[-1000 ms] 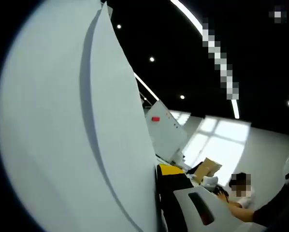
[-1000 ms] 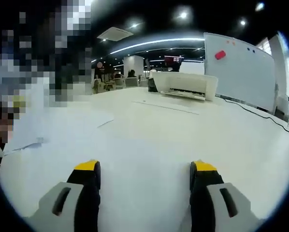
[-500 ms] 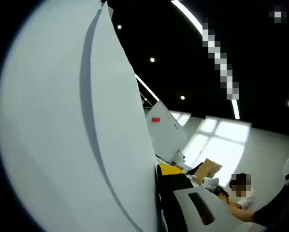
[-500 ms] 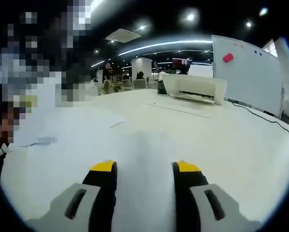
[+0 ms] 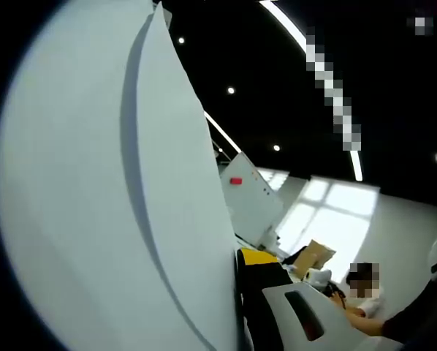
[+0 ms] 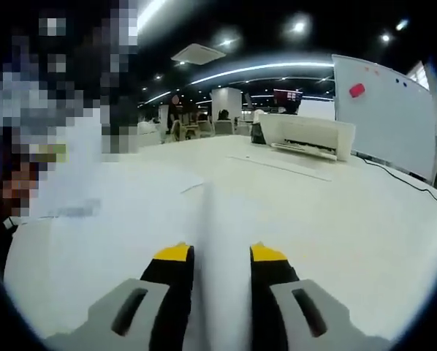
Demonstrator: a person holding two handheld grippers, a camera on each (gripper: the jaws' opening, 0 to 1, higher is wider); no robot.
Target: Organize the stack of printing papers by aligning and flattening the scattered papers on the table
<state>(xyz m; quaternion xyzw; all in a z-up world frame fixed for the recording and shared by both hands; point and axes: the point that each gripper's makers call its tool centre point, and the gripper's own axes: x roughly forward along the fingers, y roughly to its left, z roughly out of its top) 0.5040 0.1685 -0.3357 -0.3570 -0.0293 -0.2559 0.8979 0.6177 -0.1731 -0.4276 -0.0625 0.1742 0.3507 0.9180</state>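
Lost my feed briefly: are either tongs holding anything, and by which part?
Both hold white printing paper: the left tongs clamp the upright sheets at their lower edge; the right tongs pinch a raised paper edge.

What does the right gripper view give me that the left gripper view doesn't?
Right gripper view: the pale table top, a white printer, and the right gripper with jaws nearly closed on an upright white paper edge.

Left gripper view: a big curved white paper sheet close up, beside the left gripper's yellow-tipped jaw, plus a bright window.

Both: a whiteboard with a red magnet and white paper.
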